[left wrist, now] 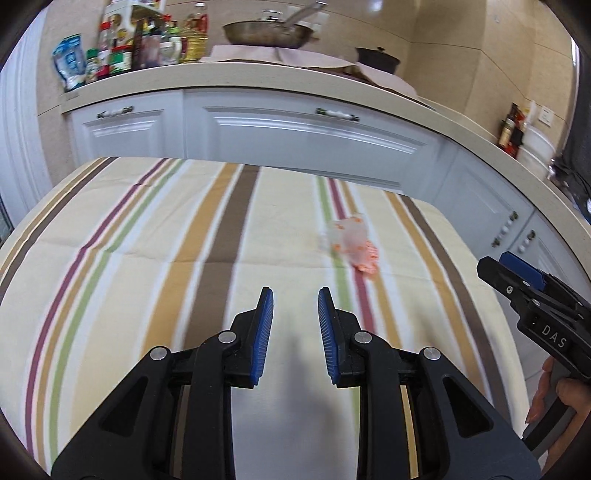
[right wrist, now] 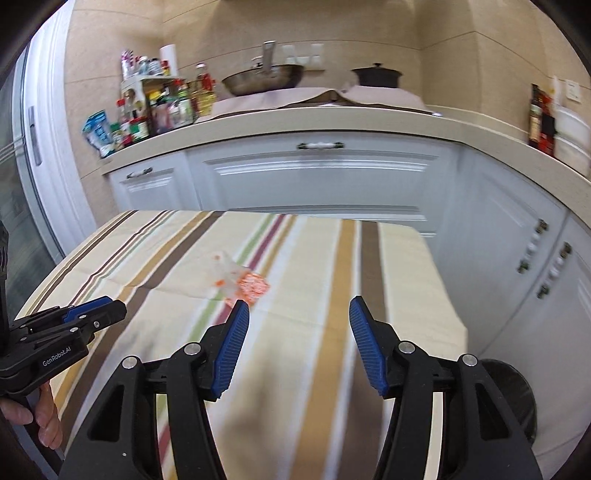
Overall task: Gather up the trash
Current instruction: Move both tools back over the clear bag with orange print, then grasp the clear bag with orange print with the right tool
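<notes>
Nearest in the left wrist view, the left gripper hangs over the striped cloth of the worktop, its blue fingers a narrow gap apart with only cloth showing between them. At the right edge of that view the right gripper reaches in from the side, with a hand around its grip; seen side-on like this, the gap between its fingers cannot be read.

The right wrist view settles that: the right gripper has its fingers spread wide and nothing is between them. The left gripper enters at the left edge here, held by a hand. Only this view shows a dark round bin low on the right, just beside the worktop's near right corner.

Further out lies the trash, a crumpled clear wrapper with orange print, flat on the cloth and touched by neither gripper. From the left gripper it sits ahead and to the right; from the right gripper the wrapper sits ahead and to the left, just past the tip of its left finger.

Beyond the worktop's far edge stand white cabinets under a beige counter that carries bottles and jars on the left, a metal wok and a dark pot.
</notes>
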Demonstrator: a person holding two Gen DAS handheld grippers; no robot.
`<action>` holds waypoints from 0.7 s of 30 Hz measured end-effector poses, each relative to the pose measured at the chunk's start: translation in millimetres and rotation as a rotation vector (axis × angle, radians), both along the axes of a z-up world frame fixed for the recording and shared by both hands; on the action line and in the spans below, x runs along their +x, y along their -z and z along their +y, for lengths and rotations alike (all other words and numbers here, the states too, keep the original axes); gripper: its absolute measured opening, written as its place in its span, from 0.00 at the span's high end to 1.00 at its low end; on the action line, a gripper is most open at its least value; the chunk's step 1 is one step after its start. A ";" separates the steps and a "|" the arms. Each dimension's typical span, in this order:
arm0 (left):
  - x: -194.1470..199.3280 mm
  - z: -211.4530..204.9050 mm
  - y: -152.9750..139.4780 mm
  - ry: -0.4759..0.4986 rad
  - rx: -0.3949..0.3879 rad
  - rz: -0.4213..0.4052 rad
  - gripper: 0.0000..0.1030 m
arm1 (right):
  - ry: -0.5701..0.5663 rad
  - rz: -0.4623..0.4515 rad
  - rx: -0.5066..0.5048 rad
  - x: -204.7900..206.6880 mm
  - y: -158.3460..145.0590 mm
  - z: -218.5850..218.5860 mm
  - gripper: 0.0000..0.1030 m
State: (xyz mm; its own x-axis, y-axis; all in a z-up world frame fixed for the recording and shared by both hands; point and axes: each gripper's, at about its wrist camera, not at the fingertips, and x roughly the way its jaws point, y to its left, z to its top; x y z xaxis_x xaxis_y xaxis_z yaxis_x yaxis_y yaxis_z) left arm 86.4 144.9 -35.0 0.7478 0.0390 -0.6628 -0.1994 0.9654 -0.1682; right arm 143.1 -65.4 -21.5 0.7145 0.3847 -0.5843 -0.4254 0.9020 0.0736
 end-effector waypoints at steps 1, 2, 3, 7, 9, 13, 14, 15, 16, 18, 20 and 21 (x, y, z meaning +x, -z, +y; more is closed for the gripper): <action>-0.9 6.2 0.6 -0.010 0.000 0.001 0.76 | -0.017 0.006 -0.001 2.8 0.9 9.8 0.46; -1.6 12.9 1.0 -0.020 -0.002 0.002 0.76 | -0.029 0.011 -0.001 5.2 1.9 16.7 0.46; -2.6 20.3 1.5 -0.032 -0.004 0.001 0.76 | -0.039 0.017 -0.001 7.2 3.0 23.0 0.46; -4.5 38.9 3.5 -0.065 -0.010 0.003 0.76 | -0.079 0.042 -0.006 19.8 8.4 49.8 0.46; -4.4 47.0 5.6 -0.077 -0.013 0.006 0.76 | -0.089 0.049 -0.014 25.1 10.6 60.0 0.46; -3.9 61.4 9.0 -0.100 -0.016 0.011 0.76 | -0.105 0.067 -0.036 38.3 16.1 78.9 0.46; -3.7 65.3 9.9 -0.107 -0.019 0.013 0.76 | -0.106 0.072 -0.040 40.6 17.5 82.3 0.46; -3.1 67.6 10.4 -0.111 -0.022 0.014 0.76 | -0.107 0.077 -0.045 43.9 19.2 85.4 0.46; -2.9 70.3 11.1 -0.116 -0.026 0.015 0.76 | -0.108 0.083 -0.055 47.5 21.7 89.4 0.46; -2.3 74.3 12.8 -0.122 -0.031 0.017 0.76 | -0.105 0.093 -0.067 52.4 25.9 93.5 0.46; -2.4 75.5 14.4 -0.123 -0.035 0.021 0.76 | -0.106 0.108 -0.072 57.2 29.8 96.7 0.49; -1.9 76.2 15.2 -0.121 -0.037 0.024 0.76 | -0.106 0.114 -0.072 59.6 31.6 98.0 0.53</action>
